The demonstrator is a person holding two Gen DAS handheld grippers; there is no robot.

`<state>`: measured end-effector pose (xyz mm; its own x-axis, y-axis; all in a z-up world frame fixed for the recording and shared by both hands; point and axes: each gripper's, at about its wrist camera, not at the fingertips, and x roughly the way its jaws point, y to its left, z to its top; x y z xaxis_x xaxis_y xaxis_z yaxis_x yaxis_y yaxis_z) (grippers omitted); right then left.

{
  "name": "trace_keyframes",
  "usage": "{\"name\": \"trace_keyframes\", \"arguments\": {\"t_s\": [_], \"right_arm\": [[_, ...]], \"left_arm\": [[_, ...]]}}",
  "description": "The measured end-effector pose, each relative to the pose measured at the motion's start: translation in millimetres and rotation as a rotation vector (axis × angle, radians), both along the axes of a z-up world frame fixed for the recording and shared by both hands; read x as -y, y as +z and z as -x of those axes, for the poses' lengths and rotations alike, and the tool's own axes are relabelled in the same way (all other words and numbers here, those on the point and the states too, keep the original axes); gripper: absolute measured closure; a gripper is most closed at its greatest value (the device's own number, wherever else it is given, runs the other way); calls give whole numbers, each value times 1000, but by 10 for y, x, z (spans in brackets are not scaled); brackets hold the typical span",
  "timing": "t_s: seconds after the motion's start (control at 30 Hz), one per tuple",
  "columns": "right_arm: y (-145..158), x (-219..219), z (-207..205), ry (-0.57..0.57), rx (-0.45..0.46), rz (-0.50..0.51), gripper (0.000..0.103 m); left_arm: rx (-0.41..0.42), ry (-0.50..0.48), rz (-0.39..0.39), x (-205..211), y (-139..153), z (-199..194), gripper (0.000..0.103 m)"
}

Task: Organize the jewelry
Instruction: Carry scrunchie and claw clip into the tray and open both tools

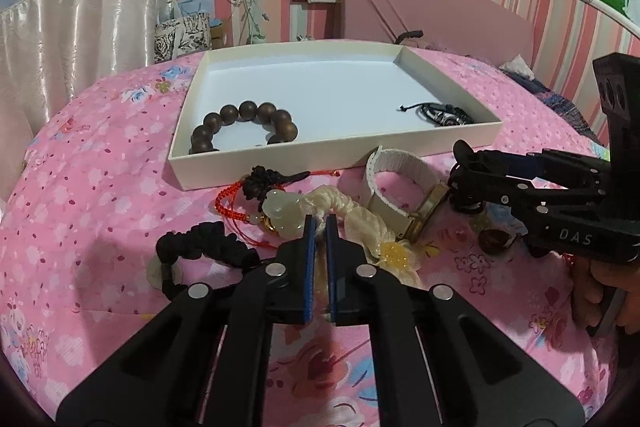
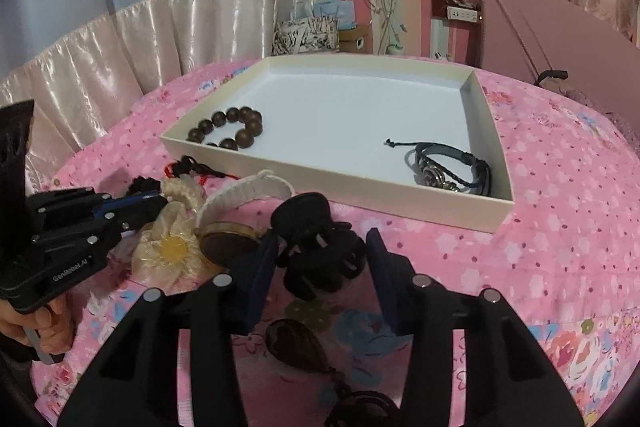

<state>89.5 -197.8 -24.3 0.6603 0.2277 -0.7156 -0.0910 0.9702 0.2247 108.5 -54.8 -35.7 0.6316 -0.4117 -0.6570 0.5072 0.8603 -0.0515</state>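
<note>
My left gripper [image 1: 320, 223] is shut on the cream knotted cord [image 1: 344, 205] of a pale jade pendant [image 1: 280, 211] lying on the pink bedspread. My right gripper [image 2: 322, 253] is shut on a black hair claw [image 2: 316, 251], whose sides meet both blue pads. In the left wrist view that gripper [image 1: 460, 179] reaches in from the right, beside a white-strapped watch [image 1: 400, 183]. The white tray [image 1: 332, 163] beyond holds a brown wooden bead bracelet [image 1: 244, 125] at the left and a black leather bracelet [image 1: 444, 113] at the right.
A red cord bracelet [image 1: 228, 203] and a black ruffled band [image 1: 204, 251] lie left of the pendant. A cream fabric flower [image 2: 172, 247] sits by the watch. A brown bead pendant [image 2: 296, 343] lies under my right gripper. A pink headboard [image 1: 440, 11] stands behind.
</note>
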Motion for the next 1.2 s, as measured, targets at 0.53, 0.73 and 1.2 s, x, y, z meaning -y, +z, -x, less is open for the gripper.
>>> {"name": "trace_keyframes", "arguments": {"t_s": [0.53, 0.73, 1.2], "right_arm": [[856, 490, -200, -106, 182, -88, 58], [840, 592, -578, -148, 157, -87, 58], [73, 425, -1064, -117, -37, -25, 58]], "left_arm": [[220, -16, 77, 163, 1248, -164, 101], [156, 2, 85, 473, 1146, -666, 101], [-61, 21, 36, 785, 240, -1339, 100]]}}
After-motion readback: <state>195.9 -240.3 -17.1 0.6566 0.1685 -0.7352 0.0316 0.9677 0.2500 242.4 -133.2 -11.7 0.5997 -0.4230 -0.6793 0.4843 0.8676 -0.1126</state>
